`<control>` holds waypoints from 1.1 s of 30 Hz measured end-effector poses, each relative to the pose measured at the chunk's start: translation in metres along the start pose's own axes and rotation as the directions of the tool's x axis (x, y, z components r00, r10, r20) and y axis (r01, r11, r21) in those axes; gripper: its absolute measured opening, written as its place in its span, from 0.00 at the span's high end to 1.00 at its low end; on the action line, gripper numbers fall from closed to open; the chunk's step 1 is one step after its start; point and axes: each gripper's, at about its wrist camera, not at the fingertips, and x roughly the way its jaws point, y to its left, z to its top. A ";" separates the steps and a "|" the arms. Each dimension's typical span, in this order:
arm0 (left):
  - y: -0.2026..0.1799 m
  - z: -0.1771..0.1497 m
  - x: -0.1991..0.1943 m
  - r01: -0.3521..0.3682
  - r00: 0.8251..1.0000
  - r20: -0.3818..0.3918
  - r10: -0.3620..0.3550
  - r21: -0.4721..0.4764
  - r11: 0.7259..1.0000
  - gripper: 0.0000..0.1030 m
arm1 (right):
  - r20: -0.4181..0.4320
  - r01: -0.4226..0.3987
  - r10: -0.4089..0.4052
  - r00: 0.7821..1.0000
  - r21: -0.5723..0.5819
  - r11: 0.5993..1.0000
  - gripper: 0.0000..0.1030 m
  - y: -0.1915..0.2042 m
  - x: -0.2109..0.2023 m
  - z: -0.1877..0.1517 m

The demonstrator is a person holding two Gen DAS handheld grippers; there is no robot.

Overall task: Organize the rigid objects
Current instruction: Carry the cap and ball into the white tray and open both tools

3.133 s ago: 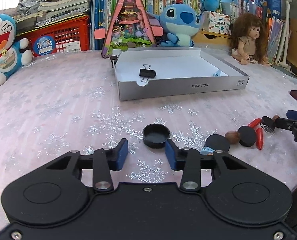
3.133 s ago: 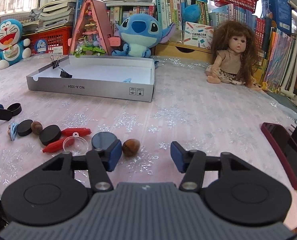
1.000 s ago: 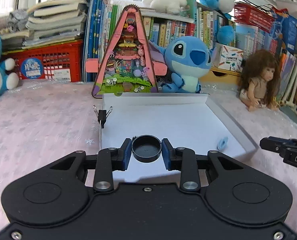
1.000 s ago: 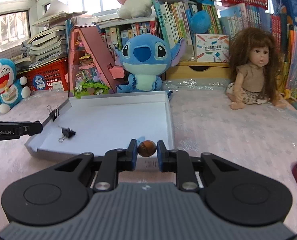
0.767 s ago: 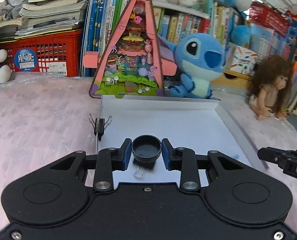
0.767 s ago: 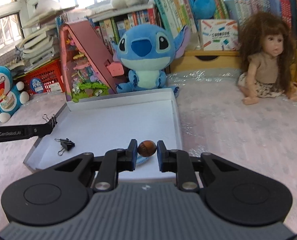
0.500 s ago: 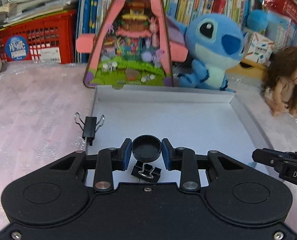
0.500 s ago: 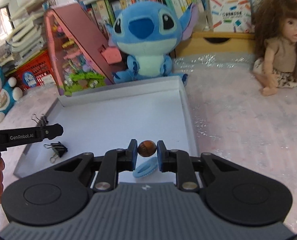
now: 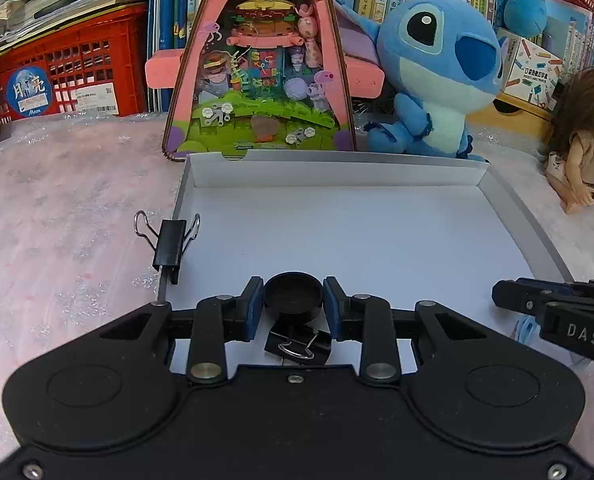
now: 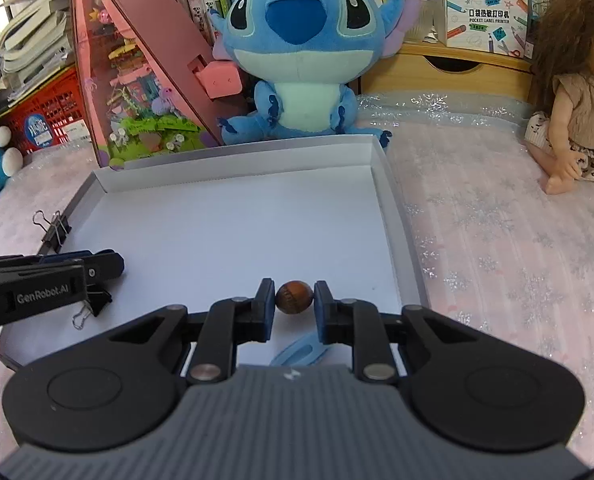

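Left wrist view: left gripper (image 9: 293,304) is closed on a round black plastic cap (image 9: 293,297), both blue pads touching its sides, cap held open side up over the near part of a shallow white cardboard tray (image 9: 337,172). Directly below the cap a black binder clip with wire handles (image 9: 298,345) lies on the tray floor. A second black binder clip (image 9: 169,242) is clamped upright on the tray's left wall. Tips of the right gripper (image 9: 509,294) enter from the right edge, over the tray's right side. Behind the tray stand a pink triangular toy house (image 9: 259,64) and a blue plush toy (image 9: 437,76); a long-haired doll (image 9: 585,148) sits at far right on the pink snowflake tablecloth (image 9: 57,208). Right wrist view: right gripper (image 10: 294,306) is pinched narrow on a small brown nut-like ball (image 10: 294,297), held above the tray floor near the right wall (image 10: 401,232). A light blue plastic clip (image 10: 299,350) lies under the fingers, partly hidden. Left gripper tips (image 10: 105,264) reach in from the left, above the loose binder clip (image 10: 93,304); whether the cap clears the floor cannot be told.
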 end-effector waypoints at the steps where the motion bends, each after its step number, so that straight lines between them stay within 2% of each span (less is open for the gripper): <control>1: 0.000 0.000 0.000 -0.001 1.000 0.000 0.001 -0.002 1.000 0.71 | -0.002 -0.001 0.001 1.000 0.001 1.000 0.76 0.000 0.001 0.000; 20: -0.001 0.000 -0.001 -0.022 1.000 0.005 0.022 0.007 1.000 0.71 | 0.001 0.011 -0.011 1.000 -0.004 1.000 0.76 0.003 0.003 -0.003; 22: -0.001 0.000 -0.001 -0.021 1.000 0.001 0.021 0.006 1.000 0.70 | 0.004 0.015 -0.015 1.000 -0.003 1.000 0.69 0.002 0.002 -0.004; 24: 0.000 0.001 -0.003 -0.011 1.000 -0.003 0.011 0.002 1.000 0.70 | 0.013 0.015 -0.015 1.000 0.004 1.000 0.69 0.001 0.000 -0.004; 26: 0.001 0.001 -0.006 -0.005 1.000 0.002 0.005 0.001 1.000 0.70 | 0.020 0.002 -0.002 1.000 0.016 1.000 0.63 -0.001 -0.003 -0.004; 28: 0.000 0.000 -0.012 -0.007 1.000 0.013 0.007 0.011 1.000 0.64 | 0.032 -0.009 0.008 0.999 0.021 1.000 0.56 -0.002 -0.008 -0.005; 33: -0.003 -0.005 -0.033 0.000 0.998 0.059 -0.003 0.049 0.999 0.53 | 0.078 -0.028 0.028 0.997 0.002 1.000 0.51 -0.002 -0.029 -0.008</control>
